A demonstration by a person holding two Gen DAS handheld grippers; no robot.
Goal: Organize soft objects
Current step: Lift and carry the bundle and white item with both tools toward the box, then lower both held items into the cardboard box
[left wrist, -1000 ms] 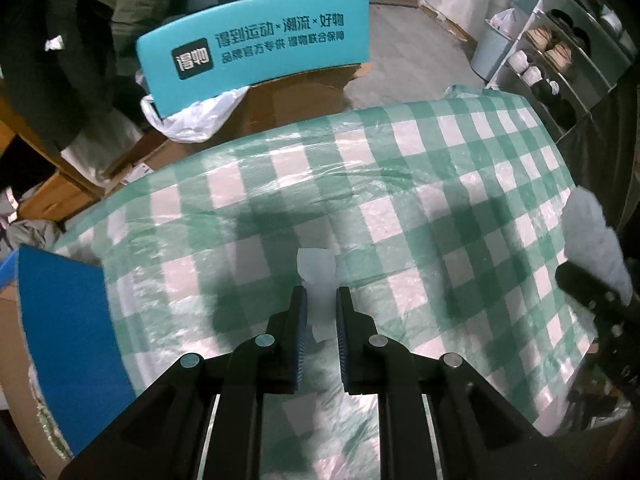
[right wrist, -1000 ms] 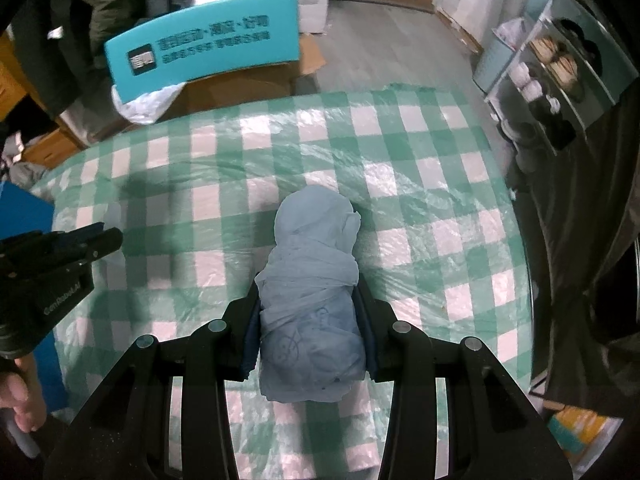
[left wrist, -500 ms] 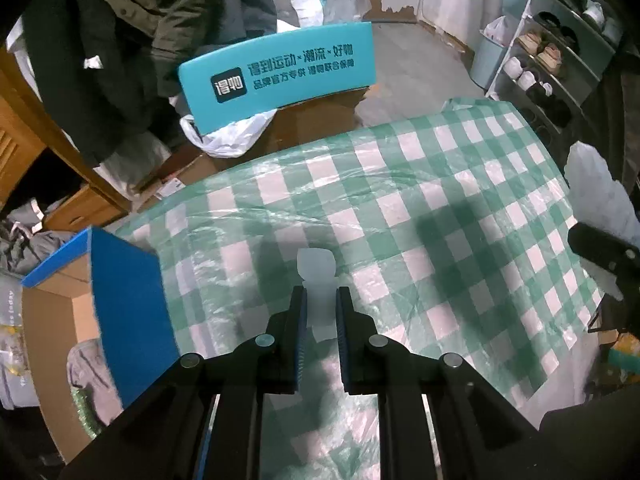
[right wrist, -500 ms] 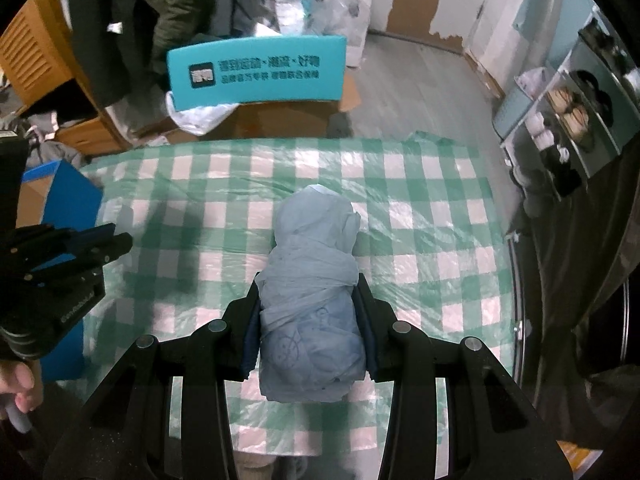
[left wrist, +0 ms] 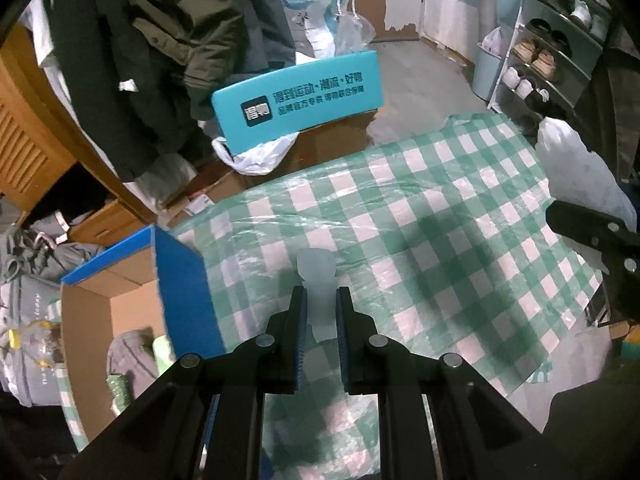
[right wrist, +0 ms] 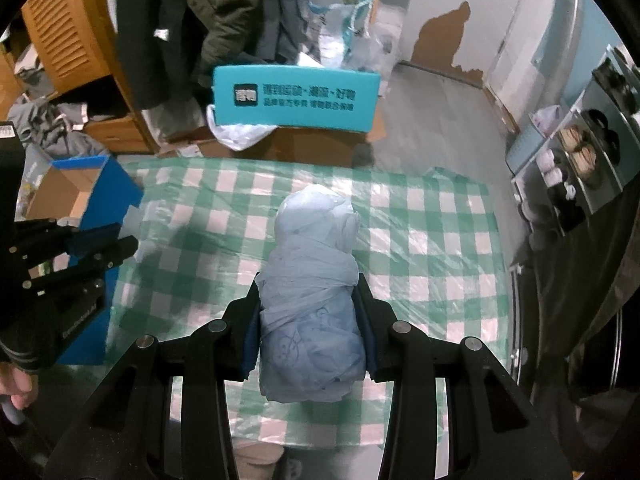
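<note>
My left gripper [left wrist: 319,300] is shut on a small pale translucent soft piece [left wrist: 318,280] and holds it high above the green checked tablecloth [left wrist: 420,216]. My right gripper [right wrist: 310,292] is shut on a light blue rolled cloth bundle [right wrist: 312,288], also held above the table. The bundle shows at the right edge of the left wrist view [left wrist: 576,176]. The left gripper shows at the left of the right wrist view [right wrist: 80,248].
A blue cardboard box [left wrist: 180,292] with soft items inside stands open at the table's left edge; it also shows in the right wrist view [right wrist: 92,184]. A teal box [left wrist: 300,100] sits behind the table. Dark coats [left wrist: 160,40] hang at the back. A shoe rack [left wrist: 552,60] stands at right.
Both grippers have risen well above the table with their loads still held. The blue box at the left has come into view.
</note>
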